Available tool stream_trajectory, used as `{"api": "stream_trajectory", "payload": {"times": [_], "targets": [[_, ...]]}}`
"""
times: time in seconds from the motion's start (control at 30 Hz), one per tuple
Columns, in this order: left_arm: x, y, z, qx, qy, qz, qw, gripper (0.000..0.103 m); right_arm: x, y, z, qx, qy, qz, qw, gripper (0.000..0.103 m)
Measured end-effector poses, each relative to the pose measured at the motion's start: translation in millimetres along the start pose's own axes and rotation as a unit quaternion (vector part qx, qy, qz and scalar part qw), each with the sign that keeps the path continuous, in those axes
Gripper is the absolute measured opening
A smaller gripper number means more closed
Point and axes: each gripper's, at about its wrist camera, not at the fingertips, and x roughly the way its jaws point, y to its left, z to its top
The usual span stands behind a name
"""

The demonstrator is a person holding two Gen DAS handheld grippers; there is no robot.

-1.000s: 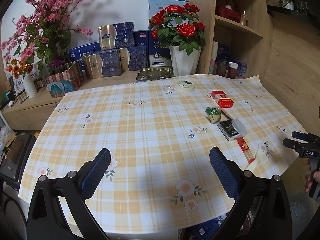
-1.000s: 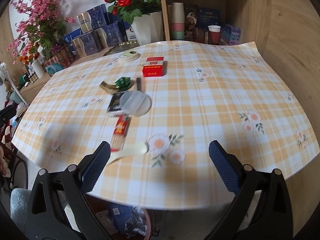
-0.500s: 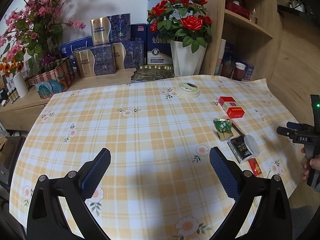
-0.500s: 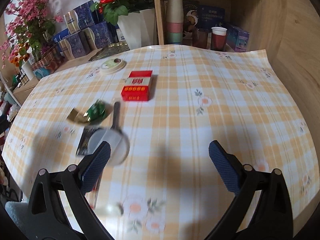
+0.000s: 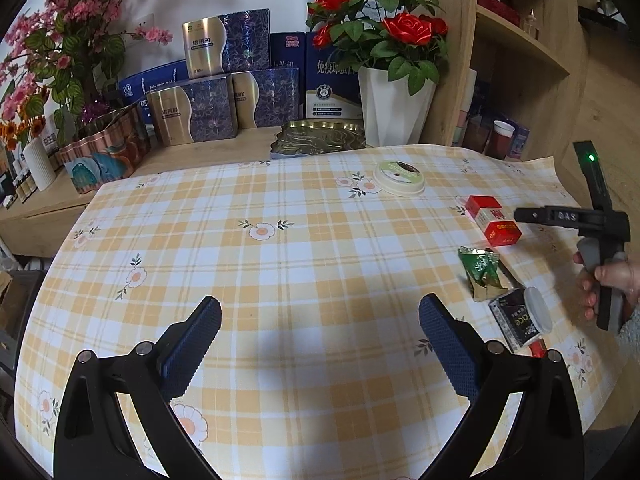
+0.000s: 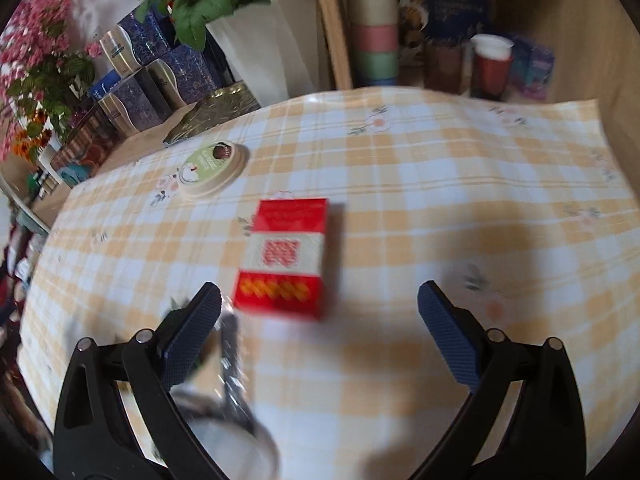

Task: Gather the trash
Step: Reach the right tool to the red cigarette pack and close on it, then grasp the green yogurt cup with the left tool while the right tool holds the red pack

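Note:
A red and white cigarette pack lies on the checked tablecloth, just ahead of my open, empty right gripper. It also shows in the left wrist view. Near it lie a green crumpled wrapper, a black packet with a clear round lid on it, and a round cream lid. My left gripper is open and empty over the bare middle of the cloth. The right gripper's body shows at that view's right edge.
A white vase of red roses, a gold tray and blue gift boxes stand behind the table. A wooden shelf with stacked cups is at the back right. The cloth's right edge hangs off.
Both grippers have moved forward over the table. The right one has come close to the red cigarette pack, passing the black packet and lid. Both stay open.

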Motion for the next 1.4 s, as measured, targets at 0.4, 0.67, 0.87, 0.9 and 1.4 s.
{"api": "stream_trajectory", "payload": {"times": [0.4,0.67,0.87,0.9,1.4], "targets": [[40.6,-16.6,29.2,0.016,0.025,-0.030,0.9991,0.097,56.2,30.8,18.9,-0.058,0.033,-0.050,0.997,0.086],[96.8,-48.0,77.4,0.050,0.050,-0.077,0.9946,0.097,15.7,-3.7,9.0,-0.007,-0.085,-0.040,0.996,0.060],[157.0,-72.2,115.5,0.065,0.062,-0.080,0.9928,0.097,0.5,-16.8,0.9,0.026,-0.130,-0.015,0.991,0.060],[167.3,-77.1,121.2,0.069,0.065,-0.079,0.9923,0.097,0.1,-18.7,1.2,0.029,-0.130,-0.013,0.991,0.060],[271.6,-111.2,162.1,0.076,0.134,-0.042,0.9871,0.097,6.8,-26.4,3.4,0.048,-0.119,0.008,0.992,0.060]]}}
